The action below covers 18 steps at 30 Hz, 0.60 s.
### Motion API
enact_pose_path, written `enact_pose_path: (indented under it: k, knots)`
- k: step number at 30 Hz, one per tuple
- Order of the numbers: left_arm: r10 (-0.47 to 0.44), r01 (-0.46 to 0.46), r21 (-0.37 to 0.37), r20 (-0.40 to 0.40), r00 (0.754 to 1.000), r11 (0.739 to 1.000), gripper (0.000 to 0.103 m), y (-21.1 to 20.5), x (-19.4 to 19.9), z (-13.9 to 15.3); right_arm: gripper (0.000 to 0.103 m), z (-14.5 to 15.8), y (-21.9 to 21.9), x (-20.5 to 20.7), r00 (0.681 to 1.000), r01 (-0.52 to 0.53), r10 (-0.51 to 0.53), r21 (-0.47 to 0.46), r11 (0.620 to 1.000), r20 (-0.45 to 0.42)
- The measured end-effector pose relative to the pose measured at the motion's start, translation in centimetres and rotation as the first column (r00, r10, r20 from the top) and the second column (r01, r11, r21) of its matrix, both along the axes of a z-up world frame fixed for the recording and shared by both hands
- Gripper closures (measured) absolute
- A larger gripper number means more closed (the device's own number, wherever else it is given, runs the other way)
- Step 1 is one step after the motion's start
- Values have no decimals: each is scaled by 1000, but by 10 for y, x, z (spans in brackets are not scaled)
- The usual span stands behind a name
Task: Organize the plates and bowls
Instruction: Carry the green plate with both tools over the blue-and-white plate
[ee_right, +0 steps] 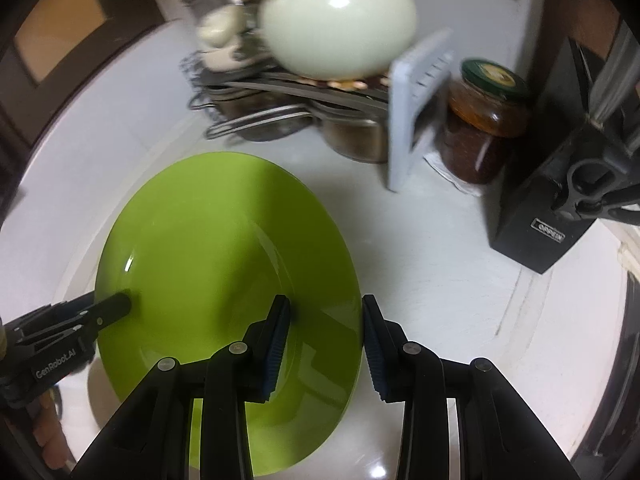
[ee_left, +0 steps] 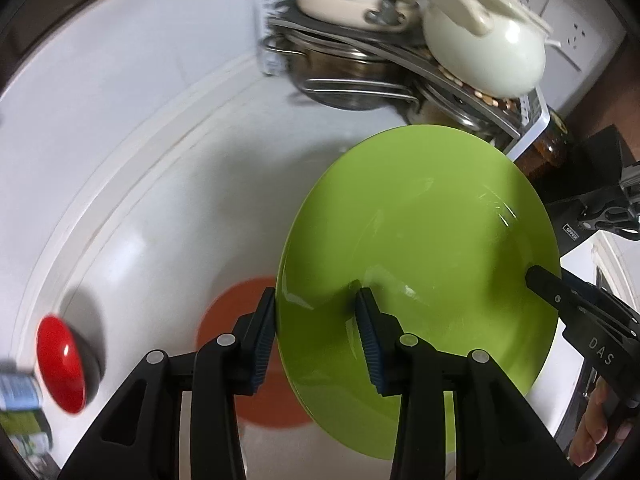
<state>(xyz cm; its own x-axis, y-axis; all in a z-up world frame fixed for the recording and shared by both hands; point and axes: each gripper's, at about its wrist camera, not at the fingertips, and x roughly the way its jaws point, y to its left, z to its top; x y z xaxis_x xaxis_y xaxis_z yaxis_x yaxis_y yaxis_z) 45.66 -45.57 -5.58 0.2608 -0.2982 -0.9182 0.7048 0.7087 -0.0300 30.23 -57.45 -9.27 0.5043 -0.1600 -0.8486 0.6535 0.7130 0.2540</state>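
Progress: early to middle, by my reading; one plate in transit, nothing seen stacked yet, bowl and second plate lie untouched.
Red bowl (ee_left: 64, 364): far left on the white desk (ee_left: 120, 160), glossy red inside, dark outside, tipped on its side.
Orange plate (ee_left: 240, 360): flat on the desk, matte disc, mostly hidden behind the fingers.
Left hand-held gripper (ee_left: 316, 336): jaws apart astride the left rim of the plate; ribbed blue pads either side, a gap showing, so not pinched.
Green plate (ee_left: 420, 260): glazed, round, shallow well with a broad rim; tilted, apparently lifted between the two tools above the desk, over the orange one.
Right hand-held gripper (ee_right: 324, 340): jaws spread across the right rim; firm clamp not evident.
Dish rack (ee_right: 280, 92): back of the desk, steel pans, pale glossy pot on top, blurred.
Jar (ee_right: 484, 120): glass, dark preserve, green lid.
Knife block (ee_right: 560, 200): black, angular, far right.
Left to do: set the green plate down, gather the orange plate and the bowl.
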Motion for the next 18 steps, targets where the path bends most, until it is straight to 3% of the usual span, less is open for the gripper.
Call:
enact_pose_path:
  k: [10, 18]
  knots:
    - [183, -182, -56, 27, 983, 982, 66, 98, -24, 16, 66, 21, 68, 6, 988, -145, 147, -47, 988, 51]
    - [335, -327, -104, 66, 940, 939, 66, 181, -39, 30, 66, 29, 135, 15, 952, -292, 297, -76, 953, 75]
